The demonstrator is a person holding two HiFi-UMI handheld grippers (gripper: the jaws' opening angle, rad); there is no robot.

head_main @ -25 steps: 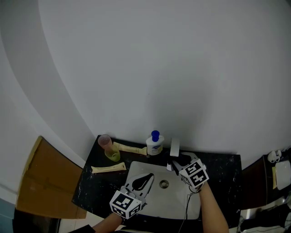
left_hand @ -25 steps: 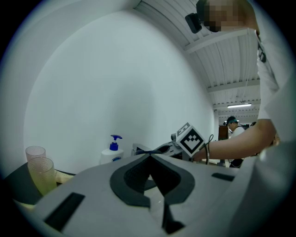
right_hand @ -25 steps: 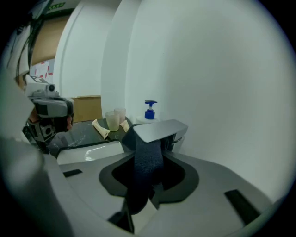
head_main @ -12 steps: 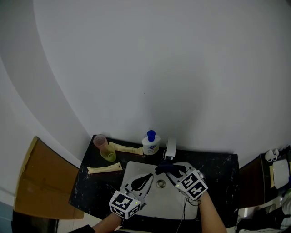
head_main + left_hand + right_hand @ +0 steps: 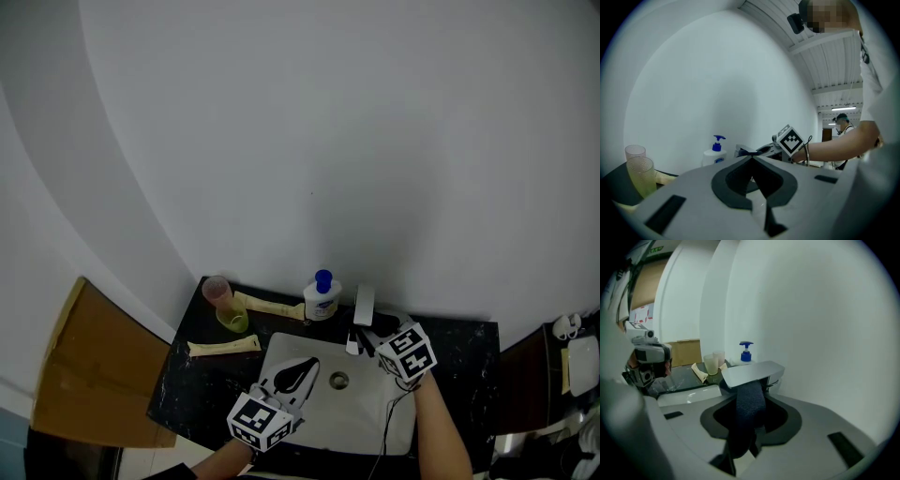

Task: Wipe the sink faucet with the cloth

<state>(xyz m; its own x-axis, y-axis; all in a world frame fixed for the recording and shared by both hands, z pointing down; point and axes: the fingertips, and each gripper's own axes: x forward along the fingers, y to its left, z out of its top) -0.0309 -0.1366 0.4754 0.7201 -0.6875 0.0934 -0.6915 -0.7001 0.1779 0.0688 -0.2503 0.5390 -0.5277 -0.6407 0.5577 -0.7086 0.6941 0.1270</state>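
1. A dark speckled bench (image 5: 455, 352) is standing against a plain white wall and carrying a white sink (image 5: 347, 417). A brown cardboard sheet (image 5: 84, 375) is lying off its 9 o'clock end.
2. The faucet (image 5: 363, 305) is sitting at the sink's 12 o'clock edge. A soap bottle (image 5: 322, 298) with a blue pump is standing just beside it at 9 o'clock, and two cups (image 5: 232, 319) are standing farther out the same way.
3. The right tongs (image 5: 372, 336) are reaching in from the faucet's 5 o'clock, clamping a dark blue cloth (image 5: 749, 416).
4. In the right gripper view the cloth is running from between the tongs toward 12 o'clock, its far end lying against the underside of the faucet's flat spout.
5. The left tongs (image 5: 752, 159) are hovering over the sink's 7 o'clock part, pressing together on nothing, well apart from the cloth.
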